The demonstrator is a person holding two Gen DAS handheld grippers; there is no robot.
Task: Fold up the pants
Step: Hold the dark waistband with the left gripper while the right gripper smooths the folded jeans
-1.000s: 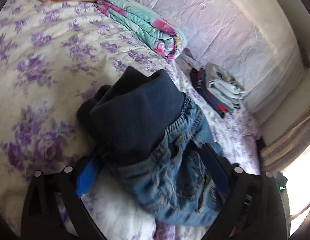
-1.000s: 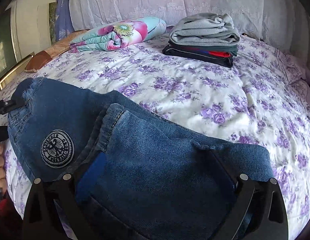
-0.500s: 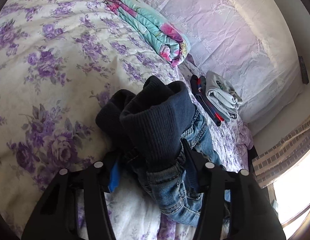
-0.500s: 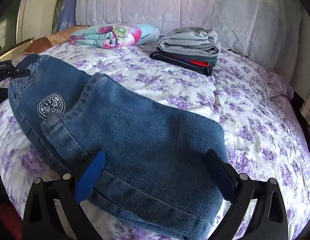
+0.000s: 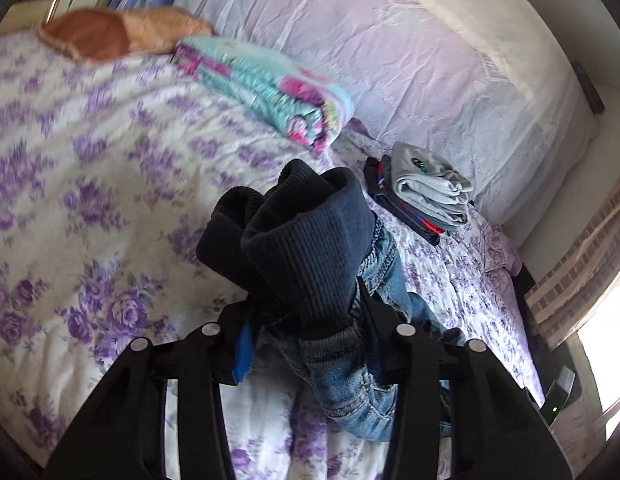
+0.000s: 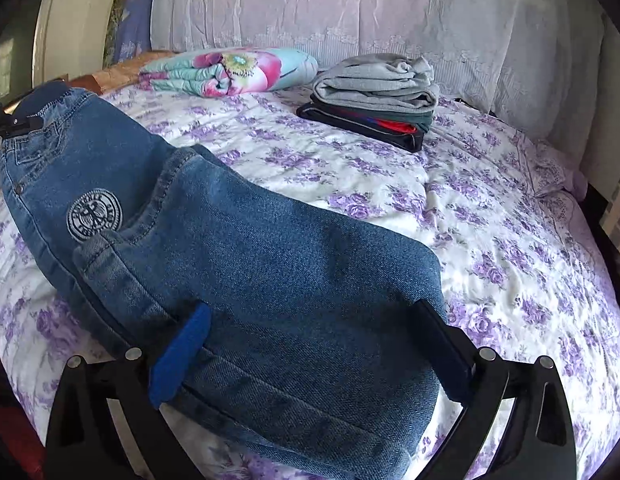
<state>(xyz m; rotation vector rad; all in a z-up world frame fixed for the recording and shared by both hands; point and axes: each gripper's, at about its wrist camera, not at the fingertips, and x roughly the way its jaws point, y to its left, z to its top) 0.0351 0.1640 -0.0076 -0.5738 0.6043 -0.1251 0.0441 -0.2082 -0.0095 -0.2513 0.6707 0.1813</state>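
Blue jeans (image 6: 269, 280) with a round white emblem (image 6: 94, 213) lie on the flowered bedspread (image 6: 430, 200), the legs folded over toward the waist. My right gripper (image 6: 310, 344) is open, its fingers on either side of the folded leg end, low over the denim. My left gripper (image 5: 305, 336) is shut on the jeans' waist, where the dark ribbed waistband (image 5: 305, 252) bunches up above the fingers. The left gripper's black finger shows at the far left of the right wrist view (image 6: 5, 124), clamped on the waist.
A stack of folded clothes, grey on top (image 6: 378, 84), sits near the pillows (image 6: 350, 8). A folded floral blanket (image 6: 229, 70) lies beside it. A brown cushion (image 5: 109, 36) lies at the bed's far corner. The bed's edge and a window (image 5: 602, 344) are at the right.
The left gripper closed on the waistband and lifted it slightly. The right gripper drew back along the folded legs, which settled flatter on the bed.
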